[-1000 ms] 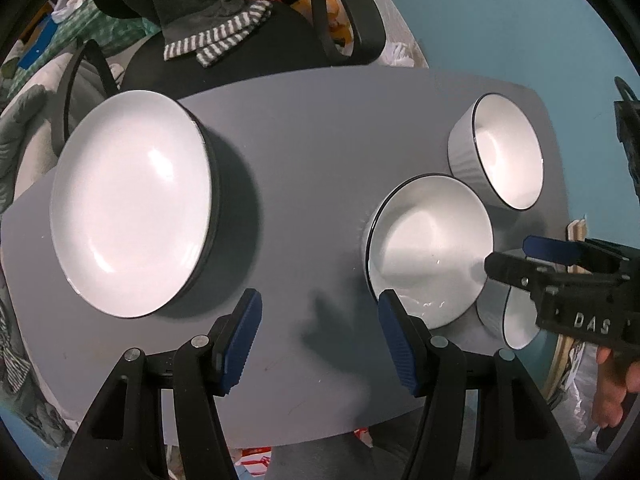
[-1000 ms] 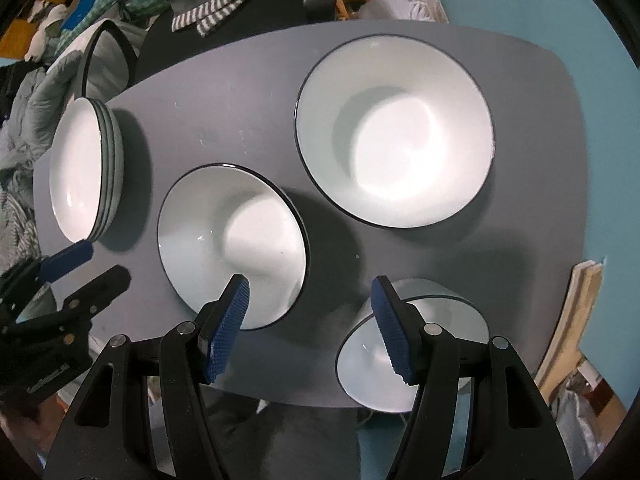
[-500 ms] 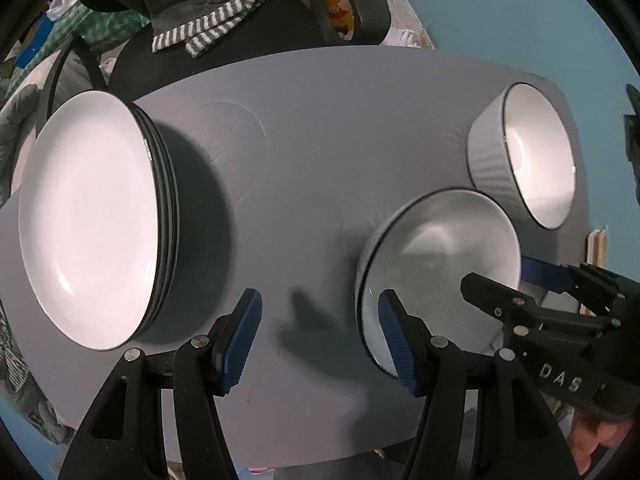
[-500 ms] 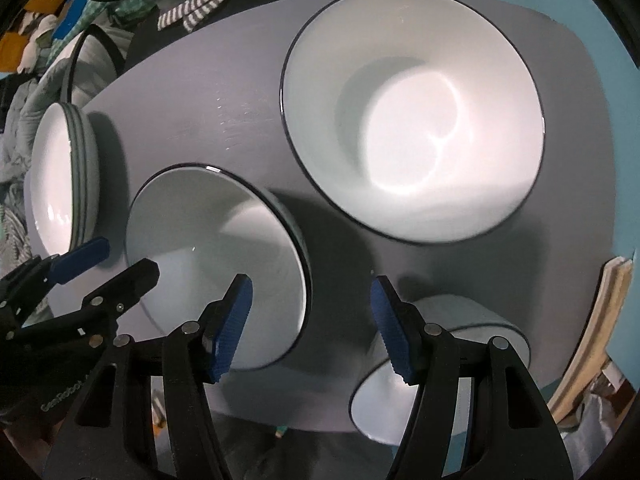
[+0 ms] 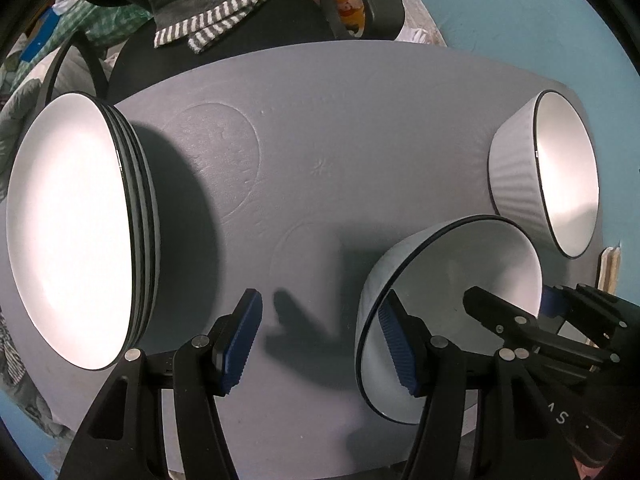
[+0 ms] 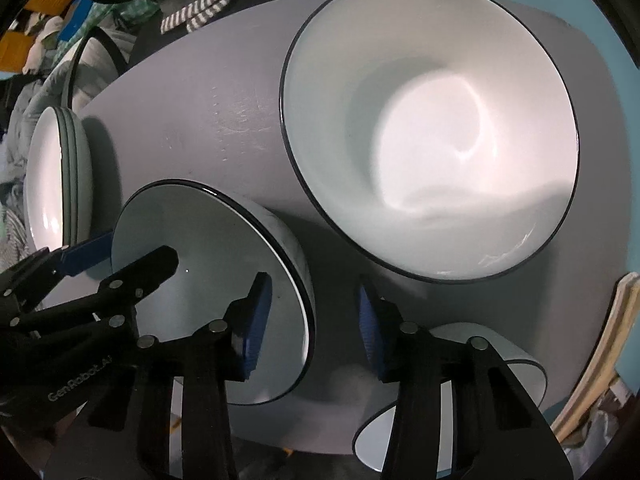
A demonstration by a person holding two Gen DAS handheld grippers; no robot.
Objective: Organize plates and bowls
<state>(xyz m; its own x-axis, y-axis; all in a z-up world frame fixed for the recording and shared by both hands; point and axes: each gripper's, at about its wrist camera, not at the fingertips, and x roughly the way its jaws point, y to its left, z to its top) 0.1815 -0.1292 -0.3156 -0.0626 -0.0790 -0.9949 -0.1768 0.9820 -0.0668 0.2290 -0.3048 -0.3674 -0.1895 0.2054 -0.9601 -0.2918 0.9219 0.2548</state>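
A stack of white plates (image 5: 68, 228) with dark rims sits at the table's left; it also shows in the right wrist view (image 6: 52, 184). A medium white bowl (image 5: 452, 300) sits in the middle front, also seen in the right wrist view (image 6: 208, 280). My left gripper (image 5: 320, 344) is open; its right finger is inside the bowl's left rim. My right gripper (image 6: 310, 332) is open and straddles that bowl's right rim. A large ribbed bowl (image 6: 432, 128) stands behind it, also in the left wrist view (image 5: 560, 172). A small bowl (image 6: 452, 396) sits at the front right edge.
The grey table (image 5: 320, 128) has a dark office chair (image 5: 224, 40) with a striped cloth behind it. Cluttered fabric lies at the left. A light blue wall is at the right. A wooden object (image 6: 600, 360) lies off the table's right edge.
Both grippers have lowered and moved forward toward the medium bowl; each now has one finger at its rim. The bowls and plates have not moved.
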